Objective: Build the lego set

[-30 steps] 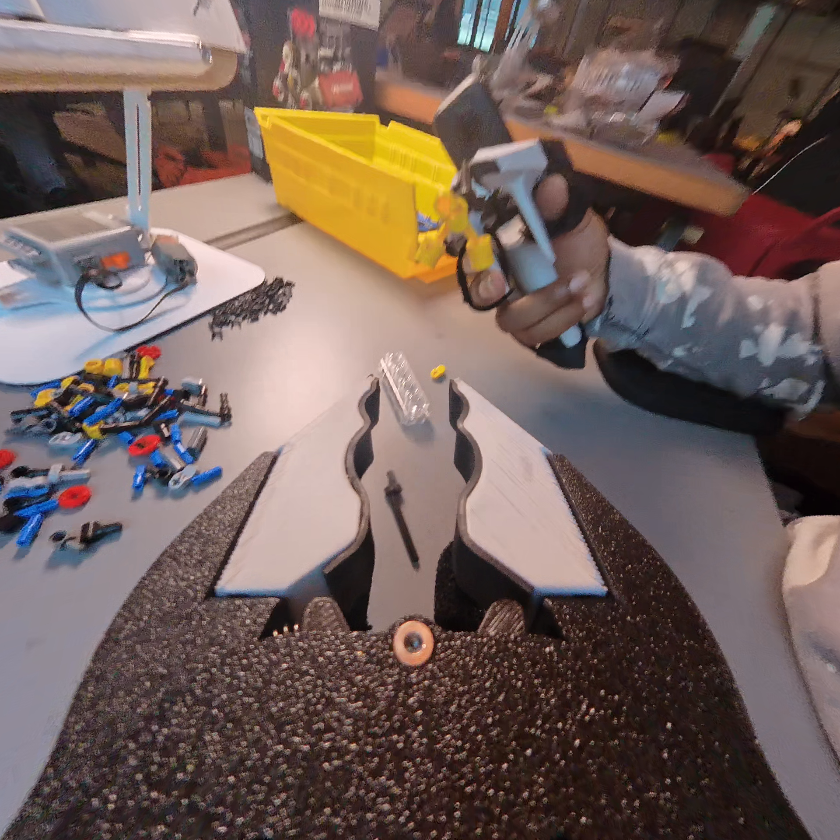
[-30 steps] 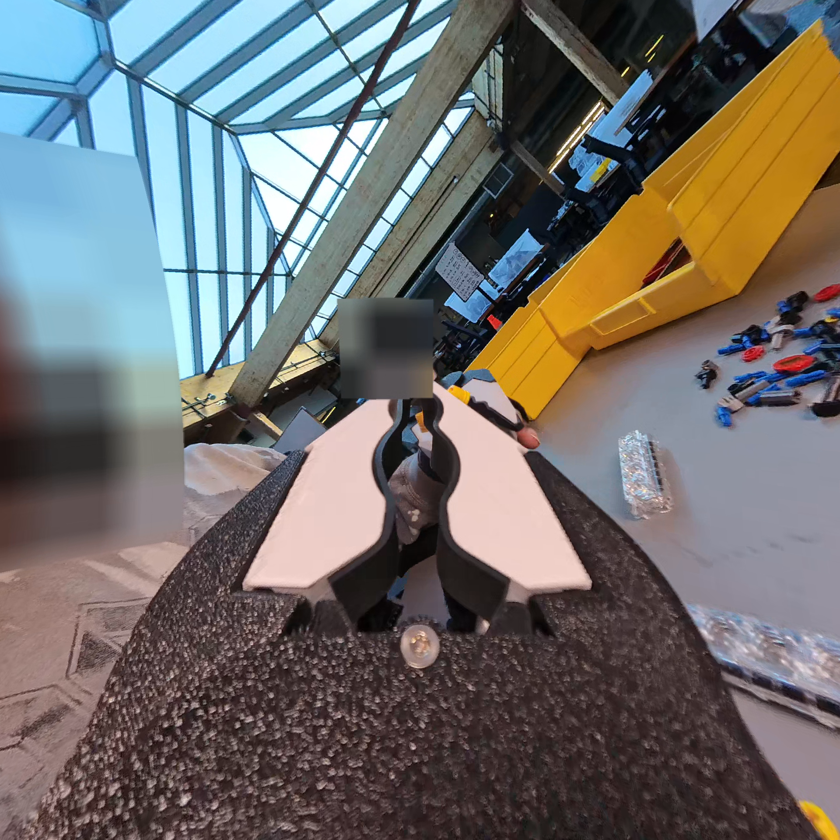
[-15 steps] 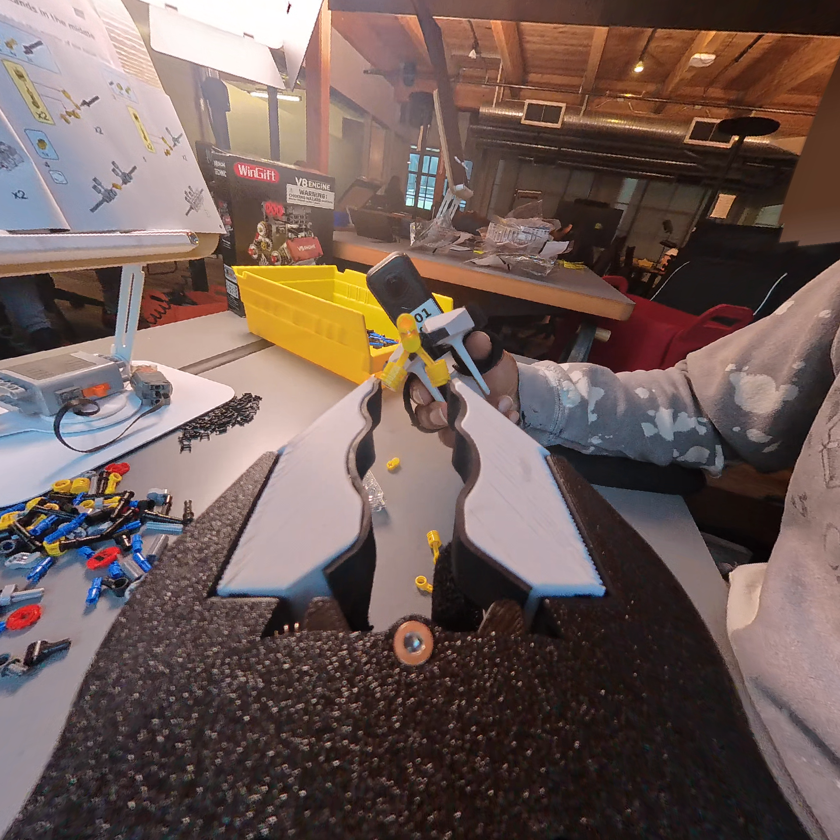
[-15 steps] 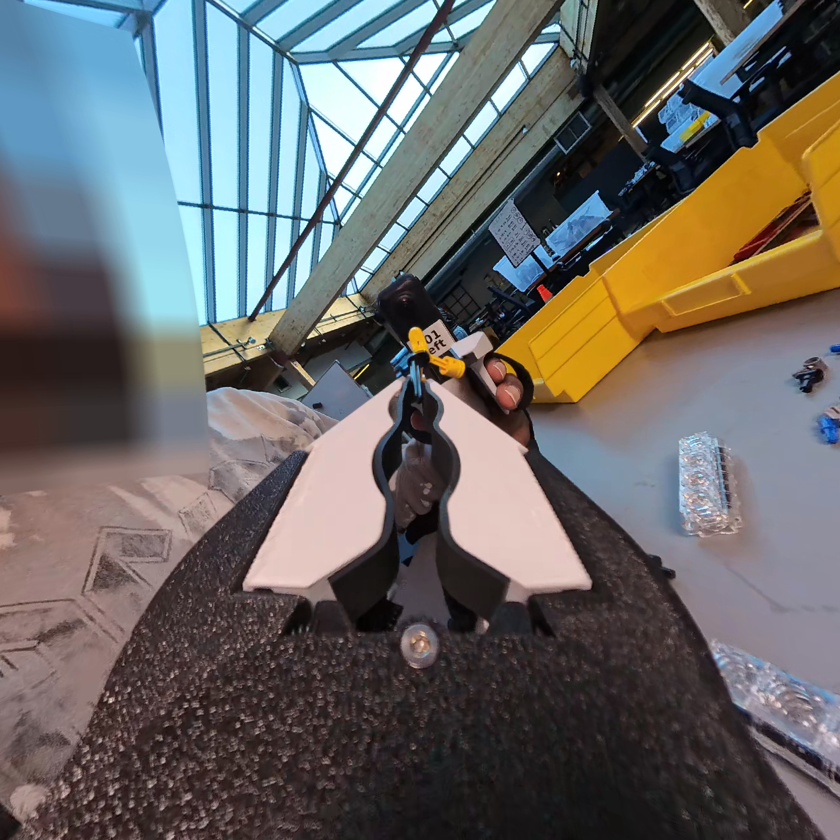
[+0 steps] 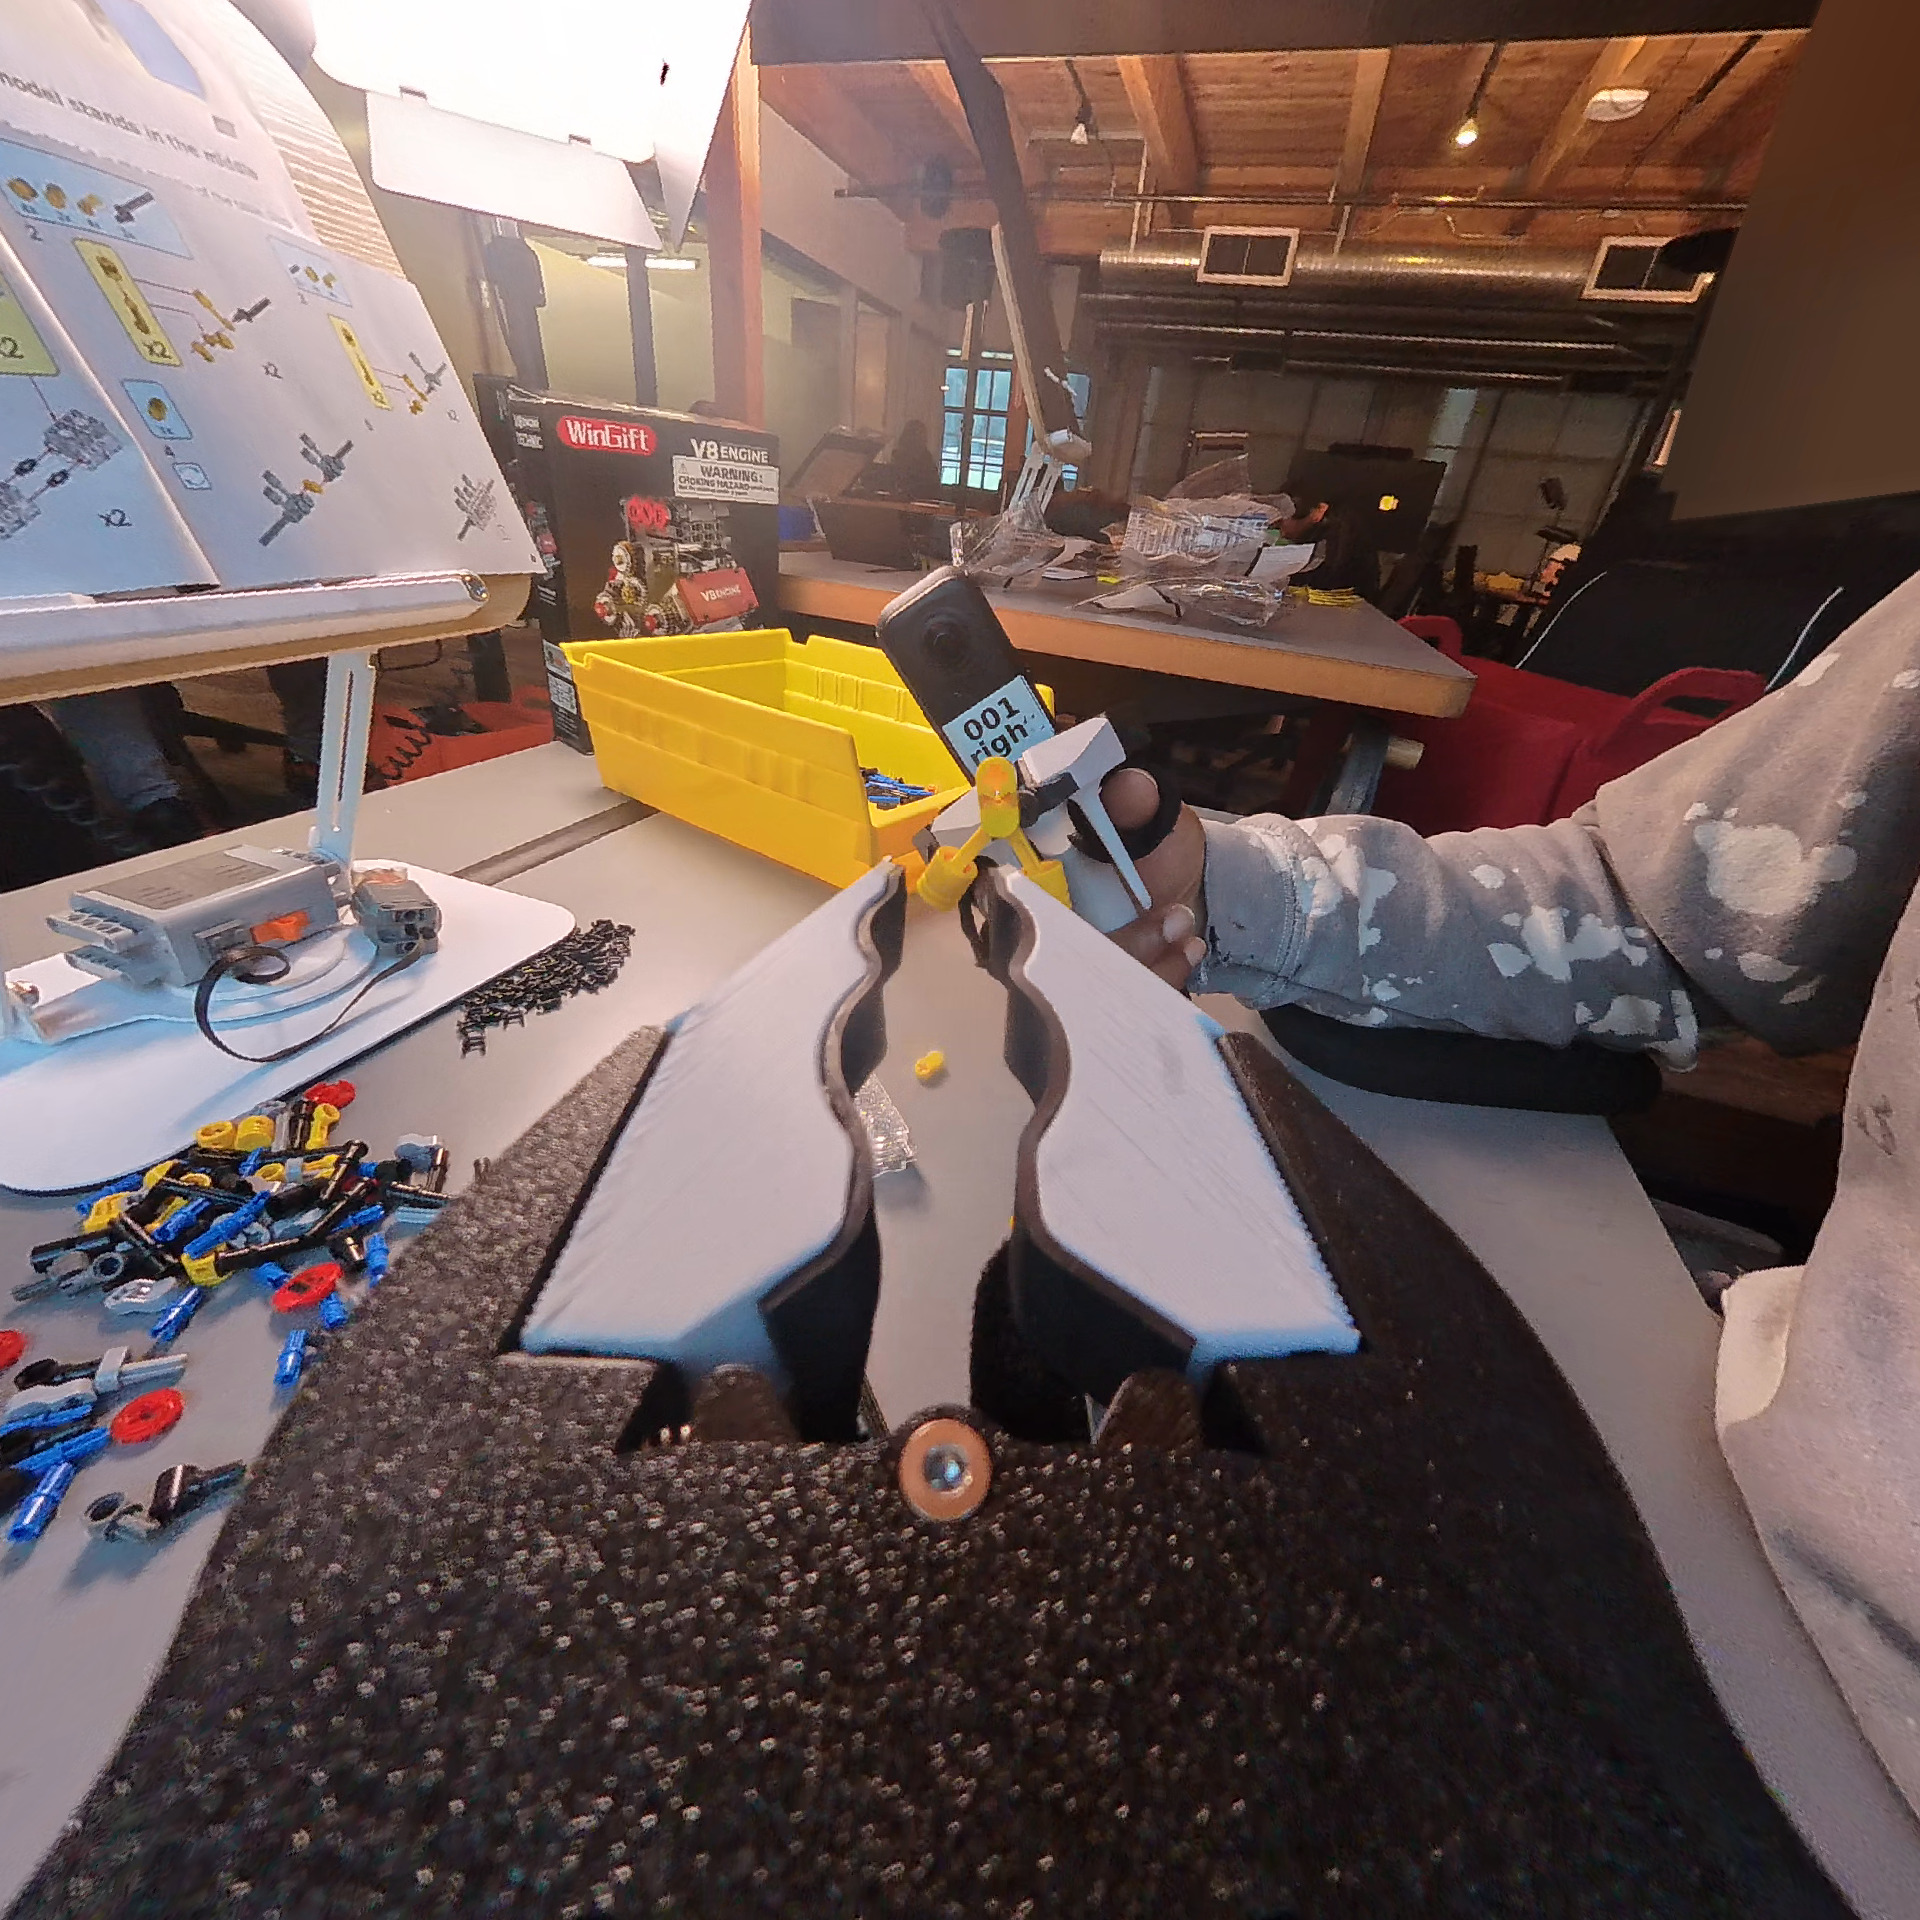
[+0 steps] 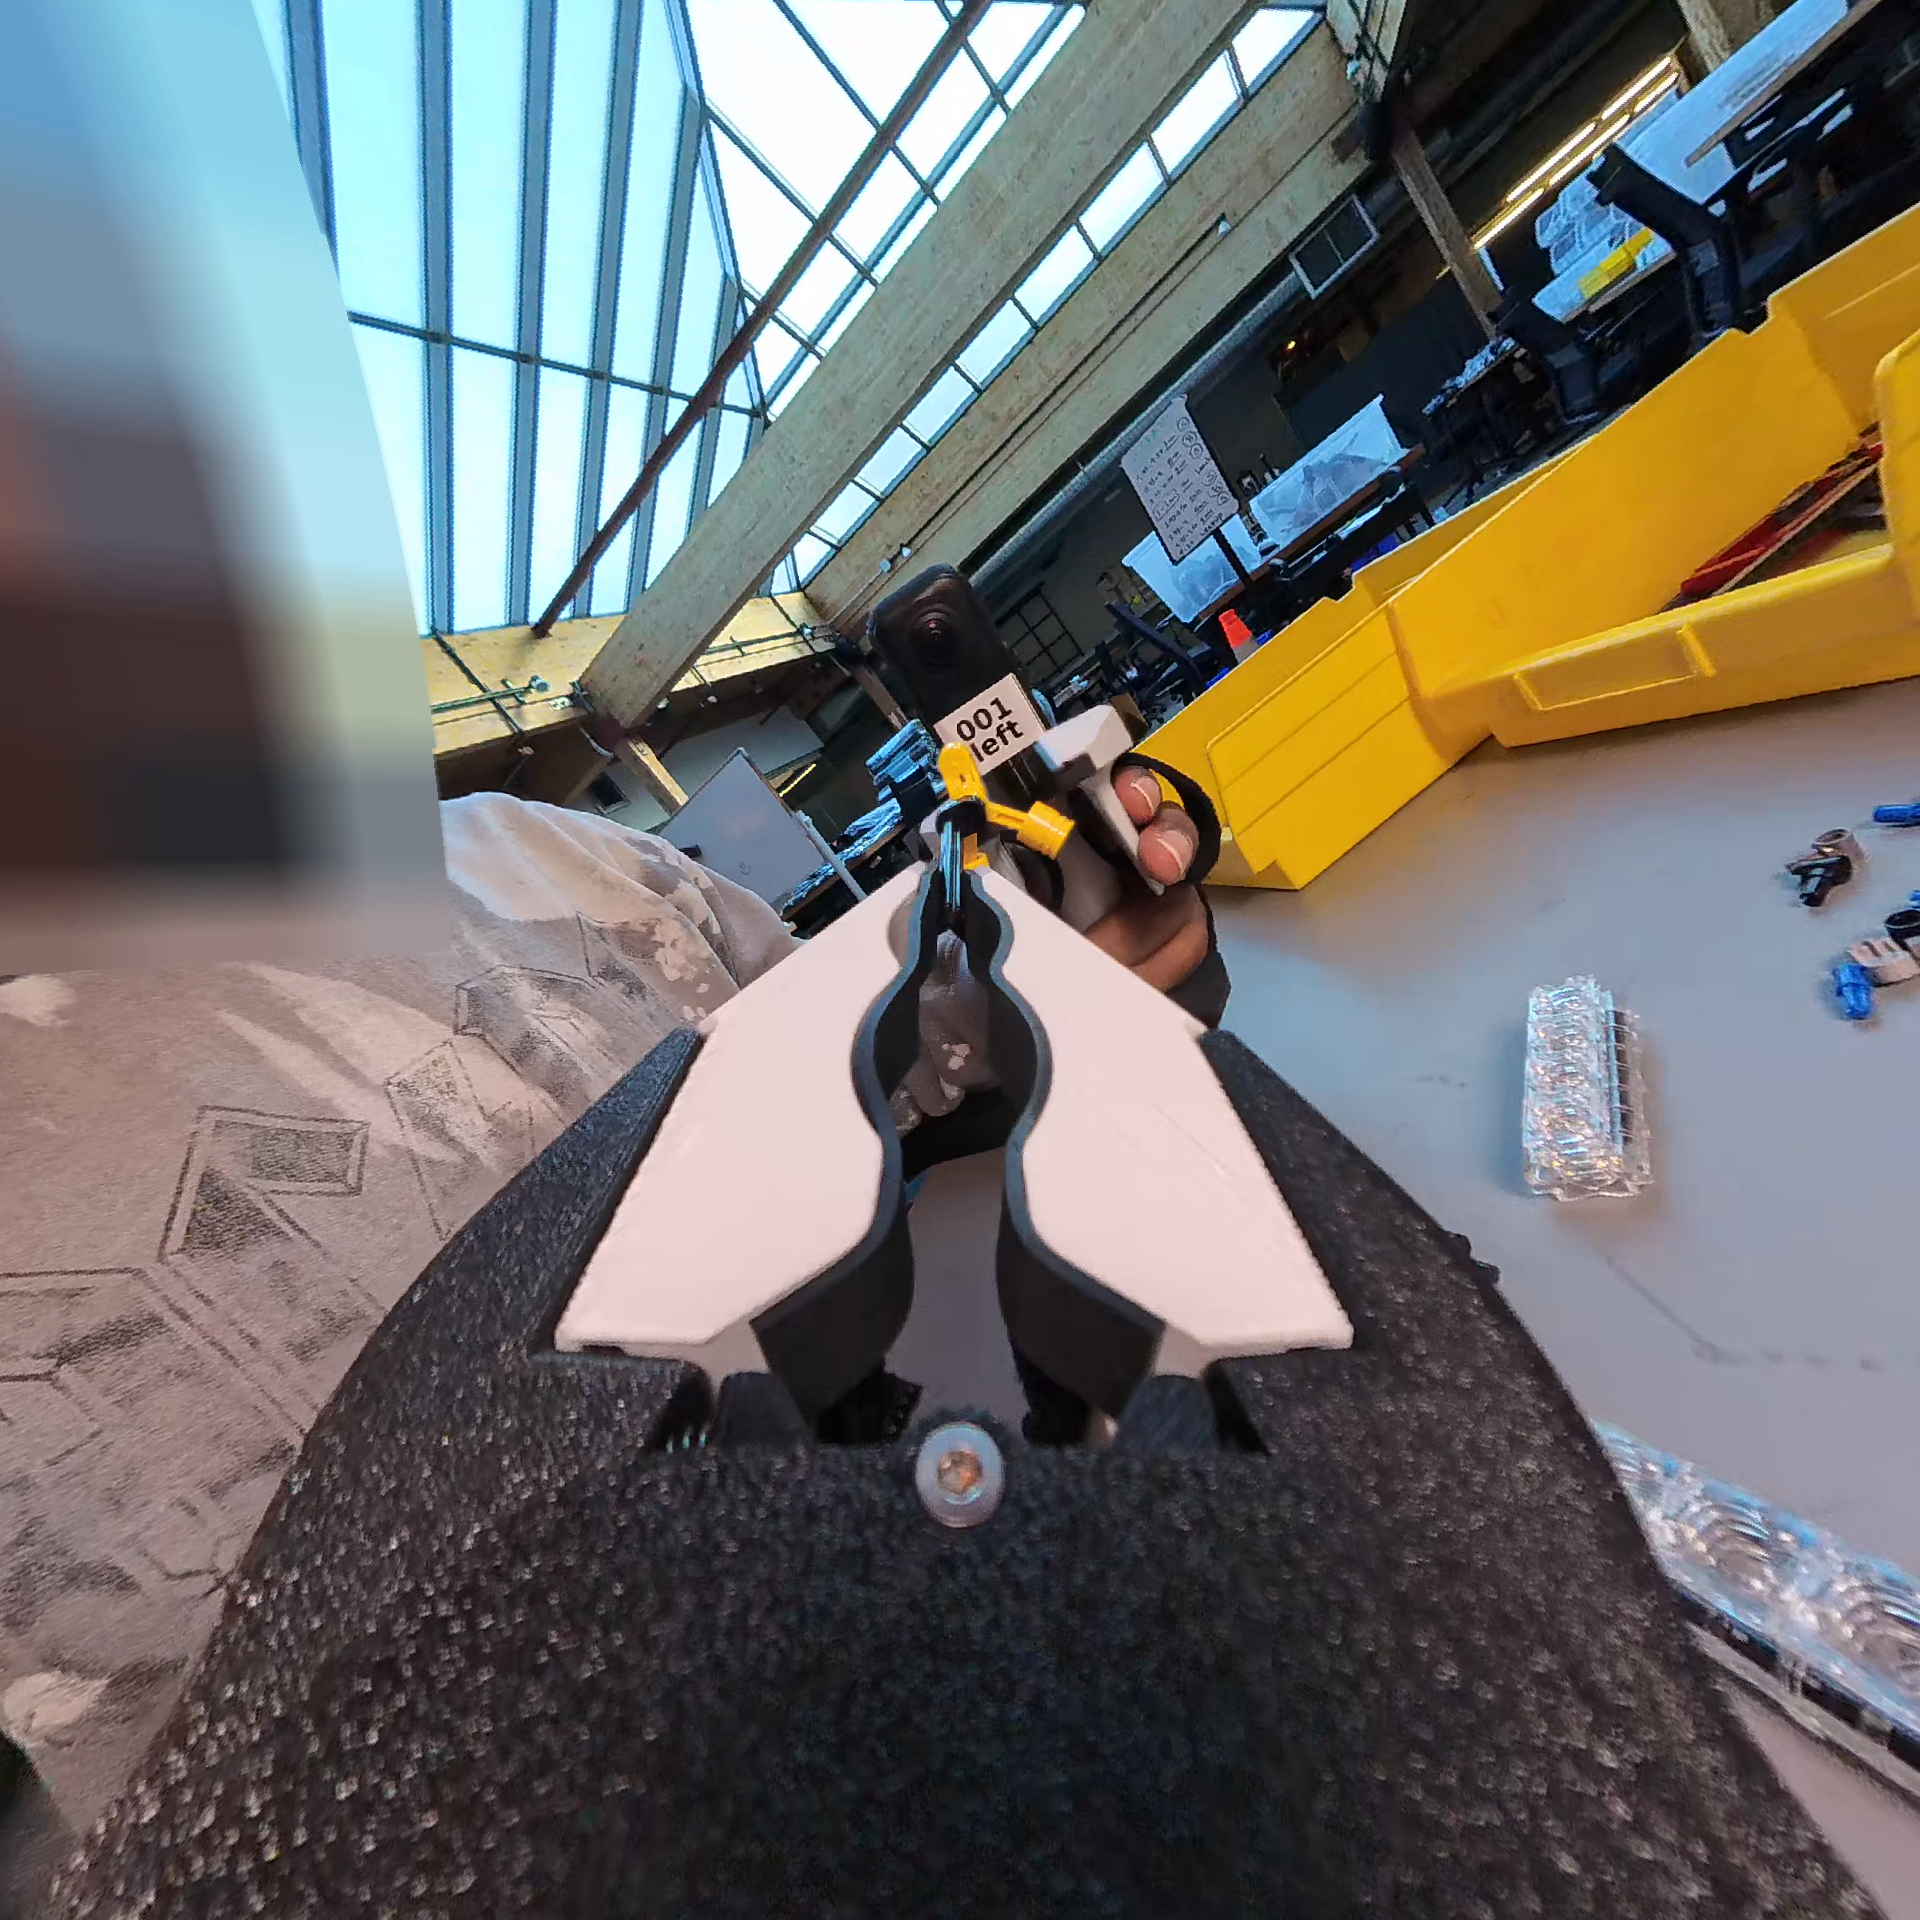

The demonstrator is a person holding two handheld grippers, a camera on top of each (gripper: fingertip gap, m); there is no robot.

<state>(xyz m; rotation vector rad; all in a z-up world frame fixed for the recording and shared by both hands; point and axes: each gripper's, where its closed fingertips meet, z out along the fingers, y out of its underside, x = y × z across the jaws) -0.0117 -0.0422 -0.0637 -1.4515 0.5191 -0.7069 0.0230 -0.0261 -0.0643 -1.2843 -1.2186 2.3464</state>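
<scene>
My right gripper [image 6: 951, 883] is shut on a thin black axle carrying yellow connector pieces [image 6: 987, 805], held up in the air. That same yellow assembly [image 5: 977, 842] shows in the left wrist view, right at the tips of my left gripper [image 5: 943, 896]. The left gripper is open, with its fingertips on either side of the assembly's lower end. Whether they touch it I cannot tell. The two grippers face each other tip to tip, each held by a hand in a grey patterned sleeve [image 5: 1455, 914].
On the grey table are a yellow bin [image 5: 748, 727], a pile of small coloured parts [image 5: 208, 1226], black chain links [image 5: 551, 966], a clear plastic piece [image 6: 1579, 1101], a loose yellow bush [image 5: 928, 1062], a grey battery box [image 5: 187, 914] and an instruction booklet on a stand [image 5: 208, 364].
My left gripper has tilted up from the table and closed in on the right gripper. The yellow assembly now sits at the left fingertips. The right gripper has kept its hold.
</scene>
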